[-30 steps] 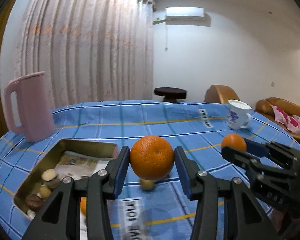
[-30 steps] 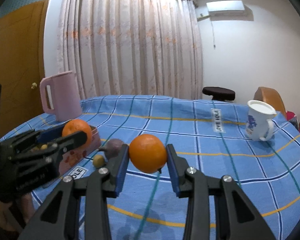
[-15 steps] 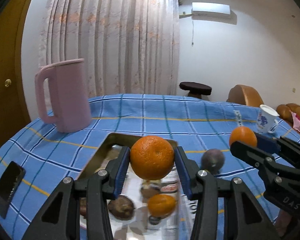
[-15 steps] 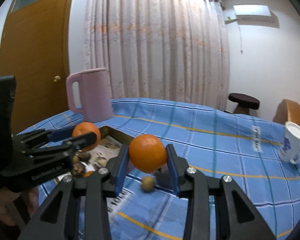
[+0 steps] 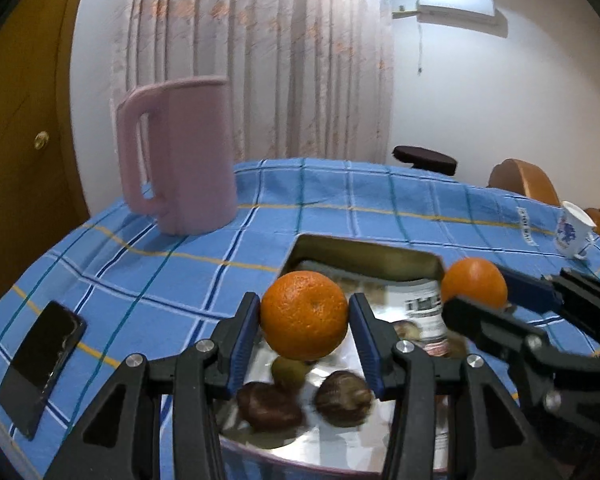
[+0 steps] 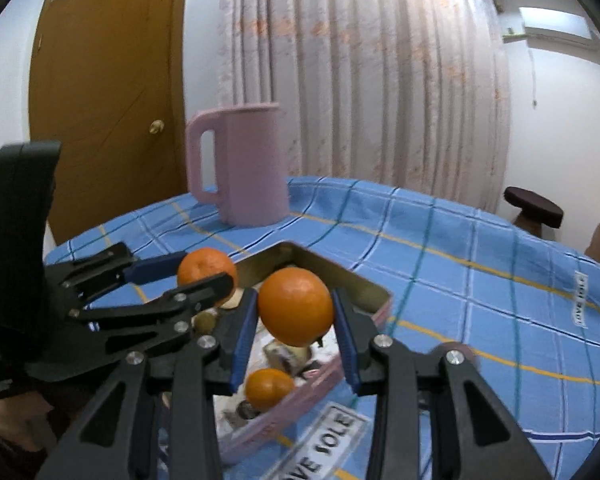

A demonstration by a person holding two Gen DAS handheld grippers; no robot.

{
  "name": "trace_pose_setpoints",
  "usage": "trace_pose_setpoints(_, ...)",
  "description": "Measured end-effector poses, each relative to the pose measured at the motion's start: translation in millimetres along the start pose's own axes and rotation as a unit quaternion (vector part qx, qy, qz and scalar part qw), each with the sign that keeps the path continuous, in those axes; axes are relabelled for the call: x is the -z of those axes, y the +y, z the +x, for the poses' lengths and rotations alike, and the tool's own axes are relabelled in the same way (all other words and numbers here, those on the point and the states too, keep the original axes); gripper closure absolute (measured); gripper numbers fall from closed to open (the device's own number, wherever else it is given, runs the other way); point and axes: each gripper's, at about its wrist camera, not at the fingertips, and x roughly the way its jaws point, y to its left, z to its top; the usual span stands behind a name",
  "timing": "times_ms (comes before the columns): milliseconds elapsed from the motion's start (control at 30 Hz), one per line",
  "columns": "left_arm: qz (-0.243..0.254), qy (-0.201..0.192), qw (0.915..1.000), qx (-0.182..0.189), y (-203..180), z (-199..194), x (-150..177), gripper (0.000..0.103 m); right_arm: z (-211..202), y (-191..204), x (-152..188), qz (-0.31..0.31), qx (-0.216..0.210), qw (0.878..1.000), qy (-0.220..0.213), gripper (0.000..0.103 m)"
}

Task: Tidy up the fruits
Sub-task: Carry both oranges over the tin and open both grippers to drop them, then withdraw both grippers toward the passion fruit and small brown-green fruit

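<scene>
My left gripper (image 5: 304, 320) is shut on a large orange (image 5: 304, 316) and hangs over the near part of a metal tin (image 5: 364, 250). In the tin lie two dark brown fruits (image 5: 268, 400), a greenish one (image 5: 290, 368) and printed paper. My right gripper (image 6: 296, 312) is shut on a second orange (image 6: 296, 306) above the tin's right side (image 6: 340, 276). A small orange (image 6: 268, 388) lies in the tin below it. Each gripper shows in the other's view: the right one (image 5: 476, 292) and the left one (image 6: 208, 276), both with their oranges.
A tall pink jug (image 5: 180, 156) stands behind the tin on the blue checked tablecloth. A black phone (image 5: 40, 364) lies at the left edge. A white mug (image 5: 572, 230) stands far right. A dark round fruit (image 6: 456, 348) peeks from behind my right finger. A stool (image 6: 534, 210) stands beyond the table.
Both grippers have swung left across the table with their oranges held. They now hang over the tin, and the pink jug looms nearer.
</scene>
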Motion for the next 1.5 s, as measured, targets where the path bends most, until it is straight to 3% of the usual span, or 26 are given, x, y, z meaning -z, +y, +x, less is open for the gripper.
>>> trace_pose_setpoints(400,0.008,0.018,0.9998,0.003,8.4,5.0,7.9,0.055,27.1,14.8,15.1,-0.018,-0.030,0.998,0.061,0.062)
trace_pose_setpoints(633,0.003,0.028,0.9995,0.014,9.8,2.4,12.1,0.054,26.4,16.0,18.4,-0.018,-0.051,0.996,0.070,0.061)
trace_pose_setpoints(800,-0.003,0.030,0.9994,0.017,12.8,-1.1,13.2,0.052,22.8,13.9,19.5,-0.012,-0.059,0.996,0.064,0.050)
trace_pose_setpoints(900,-0.010,0.018,0.9995,0.024,15.0,-10.4,12.0,0.035,15.6,11.0,19.6,-0.006,-0.058,0.997,0.053,0.036)
trace_pose_setpoints(933,-0.011,0.008,0.9997,0.021,15.6,-15.1,10.8,0.031,11.6,9.5,19.5,-0.005,-0.055,0.997,0.048,0.035)
trace_pose_setpoints(1100,-0.018,-0.021,0.9994,0.019,17.7,-31.1,4.2,0.027,-13.3,-9.4,24.7,-0.003,-0.011,0.999,0.034,0.034)
trace_pose_setpoints(1300,-0.025,-0.003,0.9996,0.016,10.9,-18.8,8.2,0.027,-31.4,-58.6,43.1,0.038,0.065,0.995,0.058,0.034)
trace_pose_setpoints(1400,-0.020,0.007,0.9996,0.018,3.9,-13.9,11.9,0.027,-27.6,-72.8,46.1,0.061,0.077,0.992,0.077,0.034)
trace_pose_setpoints(1500,-0.010,0.006,0.9997,0.019,-1.7,-13.9,11.3,0.027,-14.5,-69.5,42.7,0.050,0.085,0.989,0.108,0.049)
